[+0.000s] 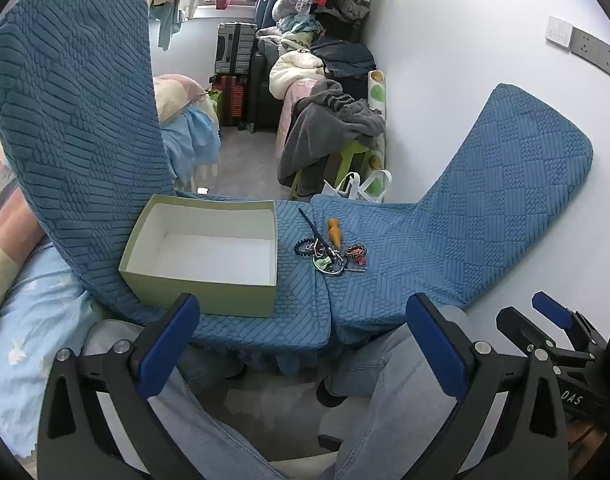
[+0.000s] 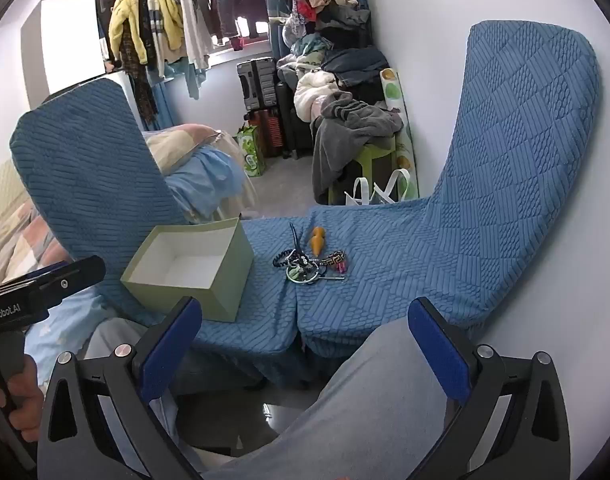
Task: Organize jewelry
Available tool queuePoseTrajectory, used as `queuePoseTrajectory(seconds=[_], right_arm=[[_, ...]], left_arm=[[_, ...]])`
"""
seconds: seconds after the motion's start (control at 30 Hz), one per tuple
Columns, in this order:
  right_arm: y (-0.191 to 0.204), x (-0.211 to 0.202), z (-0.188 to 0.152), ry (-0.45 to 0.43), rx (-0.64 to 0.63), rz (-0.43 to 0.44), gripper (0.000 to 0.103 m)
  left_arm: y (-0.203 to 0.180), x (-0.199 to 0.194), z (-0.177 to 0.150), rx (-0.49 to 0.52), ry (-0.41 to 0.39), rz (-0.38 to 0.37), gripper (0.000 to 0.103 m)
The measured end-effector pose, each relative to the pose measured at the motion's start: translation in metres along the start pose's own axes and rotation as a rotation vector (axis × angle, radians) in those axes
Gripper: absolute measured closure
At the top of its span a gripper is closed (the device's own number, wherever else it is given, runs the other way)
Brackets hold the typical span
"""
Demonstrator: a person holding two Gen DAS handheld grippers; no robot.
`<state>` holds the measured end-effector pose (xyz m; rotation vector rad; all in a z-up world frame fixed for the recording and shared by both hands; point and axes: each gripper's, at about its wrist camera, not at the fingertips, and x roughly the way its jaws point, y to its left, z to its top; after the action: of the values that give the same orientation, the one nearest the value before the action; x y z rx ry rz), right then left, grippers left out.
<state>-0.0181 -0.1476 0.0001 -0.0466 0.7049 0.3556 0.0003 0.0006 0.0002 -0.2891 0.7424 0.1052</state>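
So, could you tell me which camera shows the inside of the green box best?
The left wrist view: the green box faces it, showing its bare white floor. The right wrist view shows it smaller and angled.

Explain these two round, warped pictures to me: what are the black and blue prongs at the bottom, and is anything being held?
Each picture comes from a fisheye camera on a hand-held two-finger gripper. The prongs are its fingers: the left gripper in one view, the right gripper in the other. Both are open and hold nothing. Ahead, on two blue-covered chair seats pushed together, sit an open, empty green box and a small jewelry pile of bracelets, rings and an orange piece.
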Motion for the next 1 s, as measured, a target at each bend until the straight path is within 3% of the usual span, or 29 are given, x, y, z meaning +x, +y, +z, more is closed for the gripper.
queuePoseTrajectory(seconds=[1.0], right_arm=[[-0.004,0.002,-0.004,0.004,0.007,-0.006,0.0]], left_arm=[[-0.009,0.001,-0.006,0.024,0.0,0.01,0.001]])
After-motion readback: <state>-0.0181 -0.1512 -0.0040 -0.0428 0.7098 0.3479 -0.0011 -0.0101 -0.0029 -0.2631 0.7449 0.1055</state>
